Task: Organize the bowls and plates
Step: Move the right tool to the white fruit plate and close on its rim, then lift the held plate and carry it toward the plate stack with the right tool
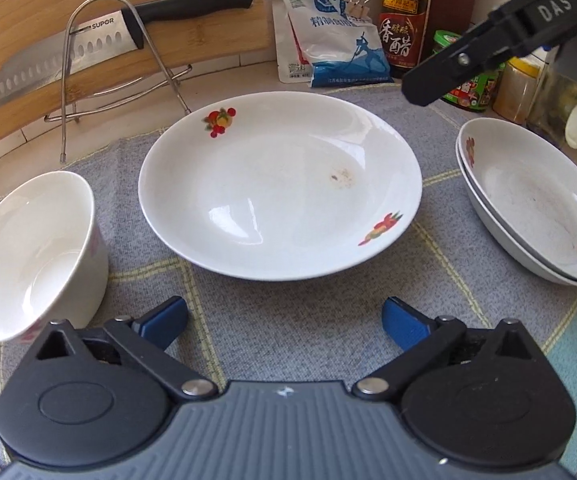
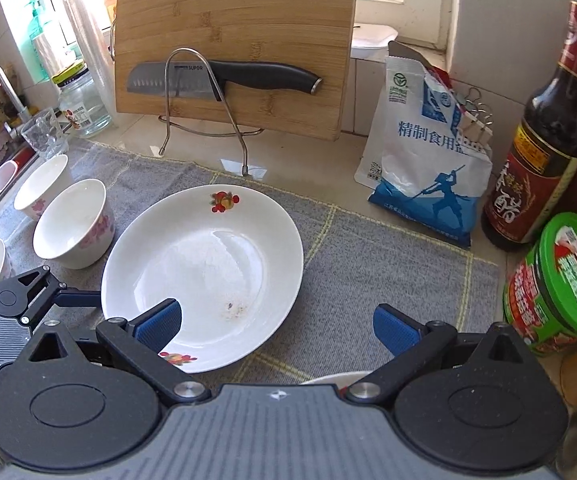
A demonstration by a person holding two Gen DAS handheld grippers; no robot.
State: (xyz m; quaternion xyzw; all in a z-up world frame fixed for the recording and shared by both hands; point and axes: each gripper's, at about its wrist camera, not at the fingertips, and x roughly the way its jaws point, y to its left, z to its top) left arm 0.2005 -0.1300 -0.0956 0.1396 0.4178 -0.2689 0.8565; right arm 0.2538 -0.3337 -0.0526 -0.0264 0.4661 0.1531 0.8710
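Before left gripper [image 1: 284,322], wide apart: plate [image 1: 280,184] rim, bare cloth [image 1: 288,320].

A plate [image 1: 280,184] lies mid-mat [image 1: 308,320] on the counter [image 2: 328,152]; a bowl [image 1: 32,256] stands just left of it, near the mat's left edge; two stacked plates [image 1: 536,204] lie at the right edge; behind the mat a cutting board [image 2: 232,40] leans upright, a knife [image 2: 224,78] on a wire rack [image 2: 204,108] before it; a bag [image 2: 420,164] and bottle [image 2: 544,140] stand toward the back right corner.

Glossy ceramic plate [image 1: 280,184] on rough grey cloth [image 1: 288,320]; matt bamboo board [image 2: 232,36]
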